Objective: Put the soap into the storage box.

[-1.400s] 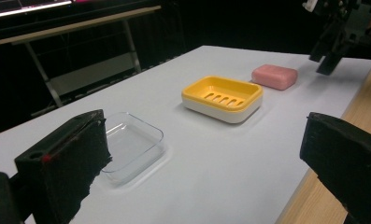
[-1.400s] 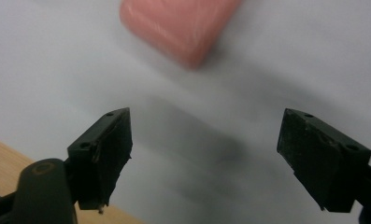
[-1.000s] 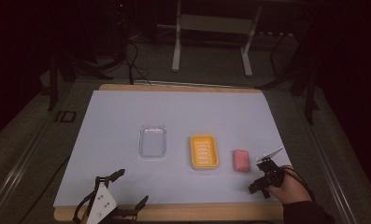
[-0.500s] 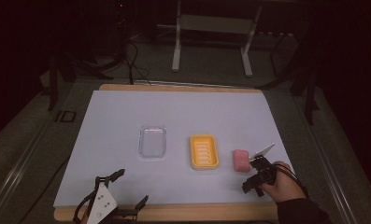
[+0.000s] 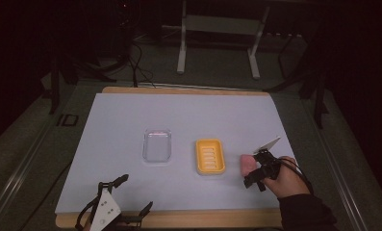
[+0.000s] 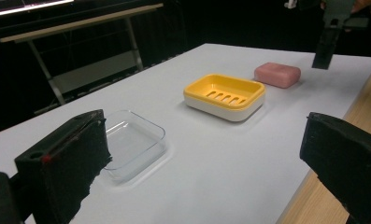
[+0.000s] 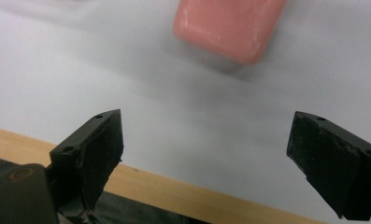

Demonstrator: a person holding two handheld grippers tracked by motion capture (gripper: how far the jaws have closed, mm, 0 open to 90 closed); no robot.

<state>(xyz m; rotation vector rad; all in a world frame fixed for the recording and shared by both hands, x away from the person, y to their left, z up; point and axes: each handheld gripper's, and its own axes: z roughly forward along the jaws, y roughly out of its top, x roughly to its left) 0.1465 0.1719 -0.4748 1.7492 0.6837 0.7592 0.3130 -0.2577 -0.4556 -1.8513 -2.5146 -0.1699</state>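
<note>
A pink soap bar [image 5: 246, 163] lies on the white table sheet, just right of a yellow soap dish [image 5: 210, 156]. A hand holds my right gripper [image 5: 255, 169] close against the bar's right side, jaws spread wide and nothing between them. In the right gripper view the soap bar [image 7: 230, 25] lies beyond the open right gripper [image 7: 206, 135], past its tips. My left gripper [image 5: 133, 193] rests at the table's front left edge, open and empty. The left gripper view looks between its own jaws at the clear dish [image 6: 131, 142], the yellow soap dish [image 6: 225, 95] and the soap bar [image 6: 277, 74].
A clear shallow dish [image 5: 157, 144] sits left of the yellow one. The wooden table edge [image 5: 203, 219] runs along the front. A metal stand [image 5: 217, 38] and cables lie on the dark floor behind the table.
The right hand has carried its gripper left and slightly forward, up to the pink soap bar. The left gripper has stayed where it was.
</note>
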